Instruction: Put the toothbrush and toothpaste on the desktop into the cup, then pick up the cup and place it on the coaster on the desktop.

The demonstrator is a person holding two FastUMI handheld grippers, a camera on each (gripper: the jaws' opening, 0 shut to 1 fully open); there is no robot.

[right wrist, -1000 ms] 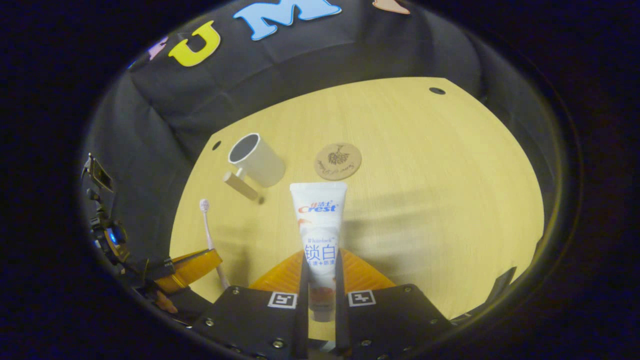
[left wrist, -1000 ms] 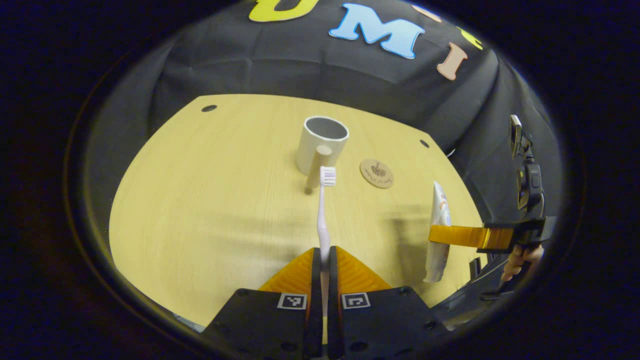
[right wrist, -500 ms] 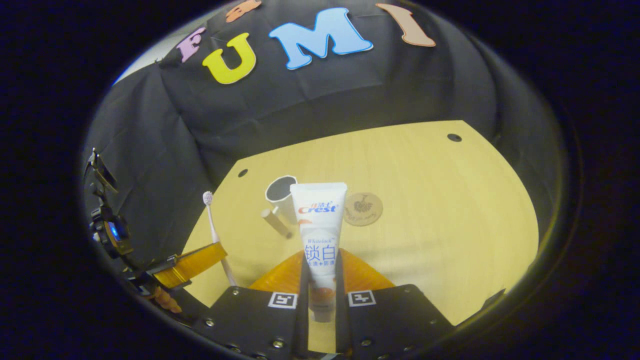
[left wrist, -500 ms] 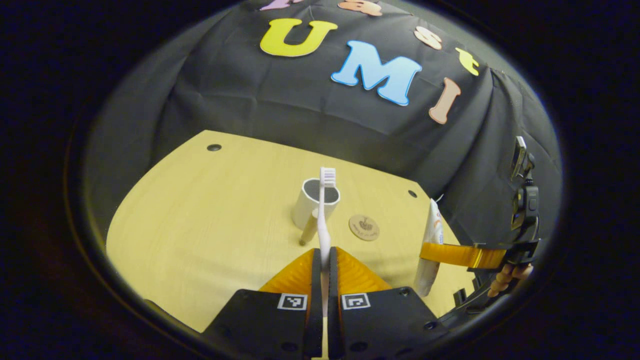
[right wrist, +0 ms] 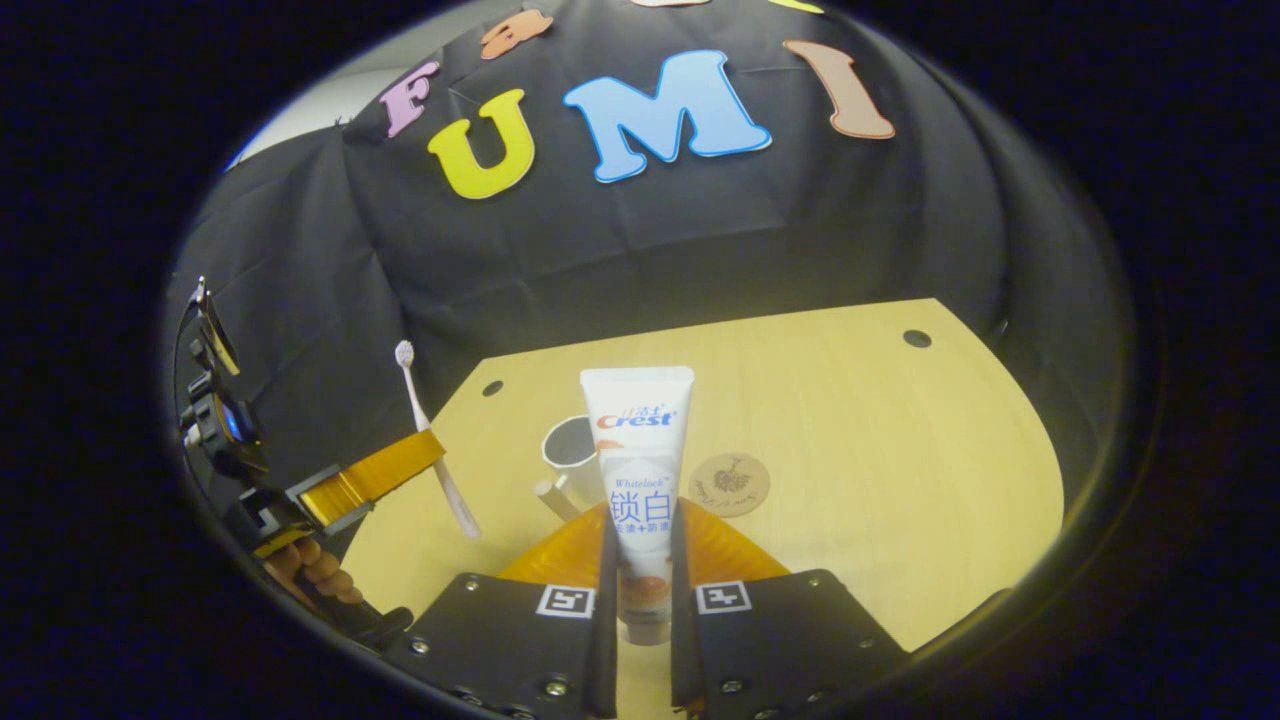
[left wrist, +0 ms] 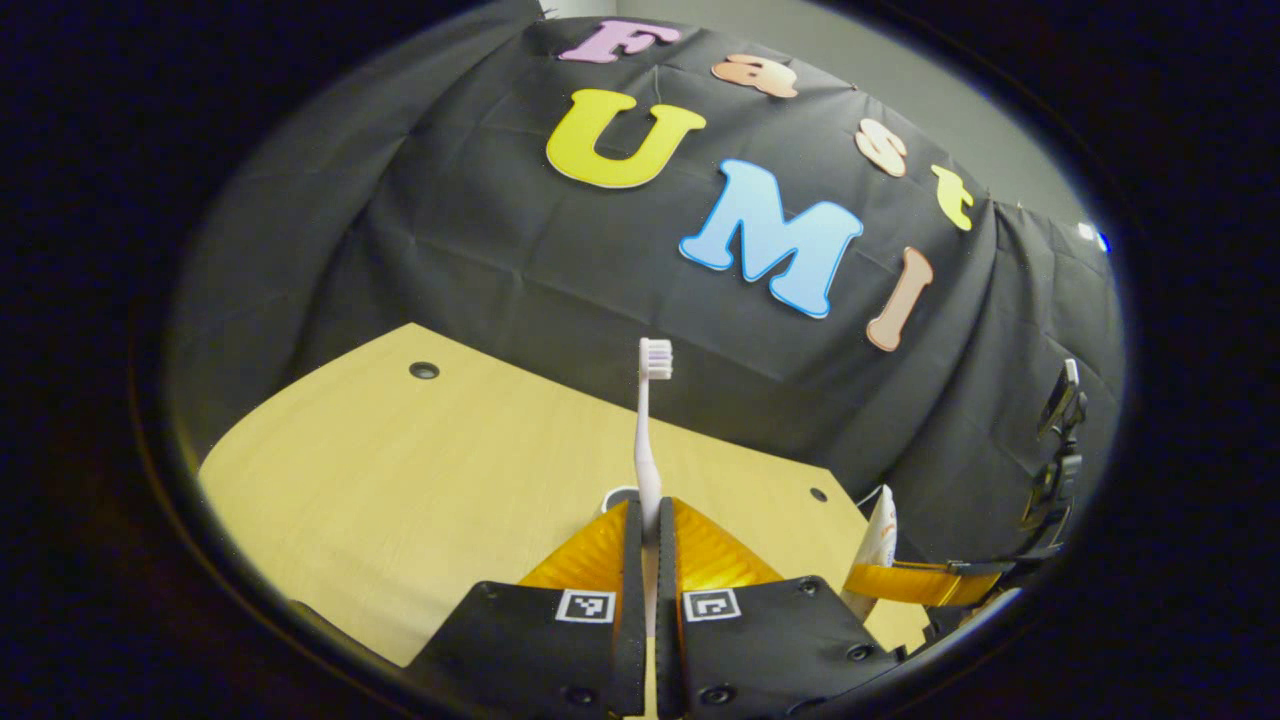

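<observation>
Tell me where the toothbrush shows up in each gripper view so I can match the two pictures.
Left gripper view: the toothbrush stands upright at centre, clamped in the left gripper, bristles against the black cloth.
Right gripper view: it sits at the left, tilted, held by the left gripper, bristles at the top.
Shared landmark: the toothpaste at lower right in the left gripper view is the tube at centre in the right gripper view.

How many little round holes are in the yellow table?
2 in each view, maybe the same pair. In the right gripper view: one hole at the far right, one hole at the far left. Others may hide behind the grippers.
</observation>
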